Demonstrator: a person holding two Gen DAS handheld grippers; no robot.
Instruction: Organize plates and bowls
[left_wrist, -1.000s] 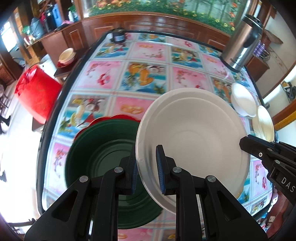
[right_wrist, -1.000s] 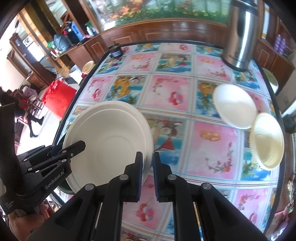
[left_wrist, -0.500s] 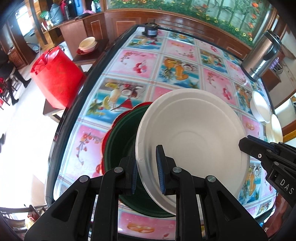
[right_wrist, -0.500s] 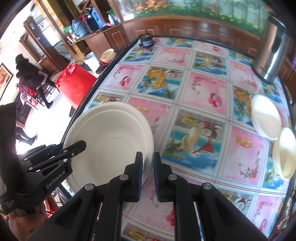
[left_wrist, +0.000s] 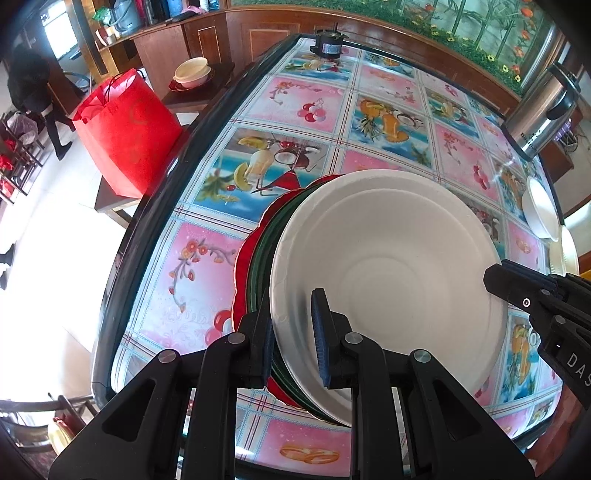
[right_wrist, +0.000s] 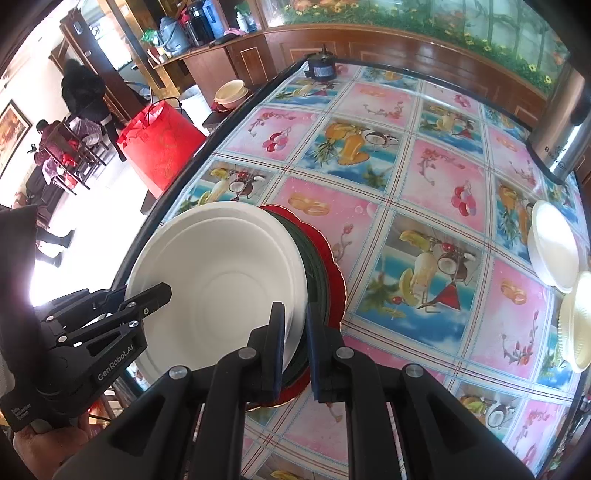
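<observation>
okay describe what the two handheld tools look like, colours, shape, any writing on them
Both are matte black plastic. The left tool and the right tool each have two angular fingers with silver rivets and ribbed blue pads. White lettering reads GenRobot.AI on the left tool's side, seen from the right wrist; DAS shows on the right tool. No cables visible.

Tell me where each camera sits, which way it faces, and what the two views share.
Left wrist: sits on the left gripper, looking along its fingers across the white plate toward the steel urn; the right gripper enters at right.
Right wrist: sits on the right gripper, facing the same plate from its other edge; the left gripper and a hand show at left.
Shared: white plate, green plate, red plate, red bag, urn.
</observation>
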